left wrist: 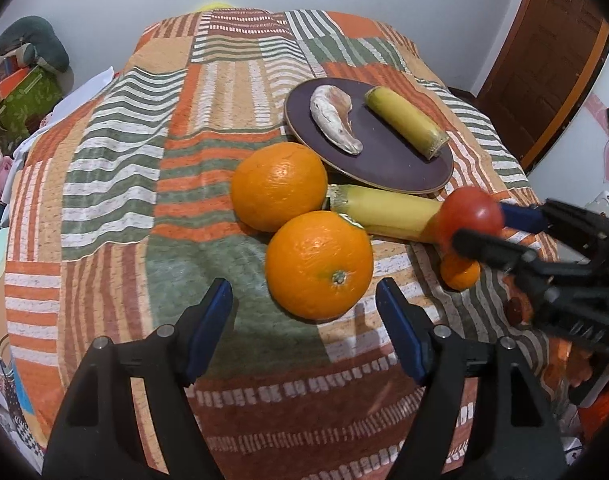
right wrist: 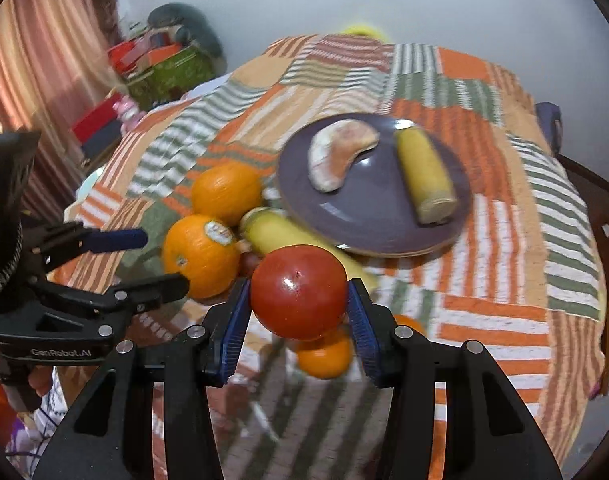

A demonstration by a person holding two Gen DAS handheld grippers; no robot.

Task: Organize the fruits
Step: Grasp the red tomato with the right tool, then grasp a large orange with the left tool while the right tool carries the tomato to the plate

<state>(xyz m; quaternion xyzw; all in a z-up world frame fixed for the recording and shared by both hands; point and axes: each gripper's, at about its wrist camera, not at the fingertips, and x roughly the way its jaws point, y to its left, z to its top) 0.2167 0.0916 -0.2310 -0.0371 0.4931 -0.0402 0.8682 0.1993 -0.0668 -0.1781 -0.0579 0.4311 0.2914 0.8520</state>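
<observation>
Pinching a red tomato (right wrist: pixel 299 292) between the pads of the right gripper (right wrist: pixel 299 300), lifted clear of the striped cloth (right wrist: pixel 504 280); spreading the left gripper (left wrist: pixel 304 332) empty around the nearer orange (left wrist: pixel 319 265). Still lying loose beyond: a small orange (right wrist: pixel 324 356), the second orange (left wrist: pixel 278 186), a yellow piece (left wrist: pixel 384 214). Already resting farthest, on the purple plate (left wrist: pixel 384 164): two pieces.

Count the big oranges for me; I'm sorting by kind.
2. One orange lies beside the plate; the other orange touches it, just ahead of the open left claw. A smaller one lies apart; more may be hidden.
</observation>
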